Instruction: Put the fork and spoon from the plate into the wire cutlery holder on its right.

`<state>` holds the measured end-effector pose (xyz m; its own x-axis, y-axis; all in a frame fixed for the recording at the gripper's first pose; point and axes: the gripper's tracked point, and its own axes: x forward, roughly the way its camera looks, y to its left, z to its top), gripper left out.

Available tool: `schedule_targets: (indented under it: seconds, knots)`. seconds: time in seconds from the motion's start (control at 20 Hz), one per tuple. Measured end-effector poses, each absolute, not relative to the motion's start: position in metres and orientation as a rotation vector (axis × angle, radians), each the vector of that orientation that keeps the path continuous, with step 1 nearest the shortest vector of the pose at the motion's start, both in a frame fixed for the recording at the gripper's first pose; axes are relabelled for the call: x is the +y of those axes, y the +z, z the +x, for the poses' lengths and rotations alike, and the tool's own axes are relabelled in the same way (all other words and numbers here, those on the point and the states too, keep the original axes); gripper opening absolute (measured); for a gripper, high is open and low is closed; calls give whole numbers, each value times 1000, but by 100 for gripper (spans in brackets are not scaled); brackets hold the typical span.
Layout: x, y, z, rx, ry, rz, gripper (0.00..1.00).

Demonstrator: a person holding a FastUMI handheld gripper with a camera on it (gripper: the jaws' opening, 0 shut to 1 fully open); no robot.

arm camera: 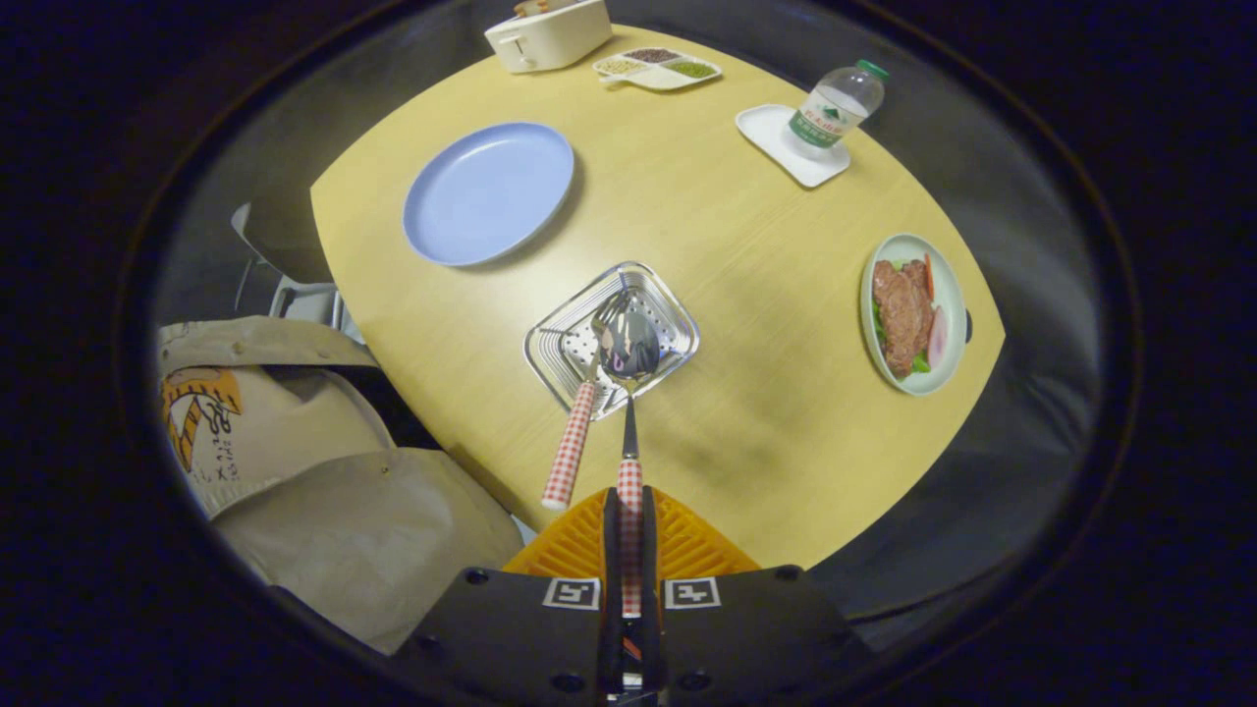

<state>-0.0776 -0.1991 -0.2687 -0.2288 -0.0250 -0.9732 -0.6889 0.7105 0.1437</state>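
Observation:
My gripper (629,511) is shut on the red-checked handle of the spoon (629,355), both fingers pressing it. The spoon's bowl hangs over the mouth of the wire cutlery holder (678,329), seen from above. The fork (572,442) stands in the holder, its checked handle leaning out toward me, just left of the spoon's handle. The blue plate (488,192) lies bare on the yellow table (746,412), beyond and to the left of the holder.
A plate of meat and greens (913,314) sits at the right. A water bottle (837,108) stands on a white tray (776,133) beyond. A toaster (548,34) and divided dish (656,69) are at the far edge. Brown paper bags (324,491) lie left of the table.

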Motion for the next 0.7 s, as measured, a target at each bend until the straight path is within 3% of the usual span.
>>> schedule_targets:
  seconds: [0.65,0.7]
  knots:
    - [-180,-276,-53,1675,646,-476,22]
    - [-177,-275,-49,1656,635,-452,36]
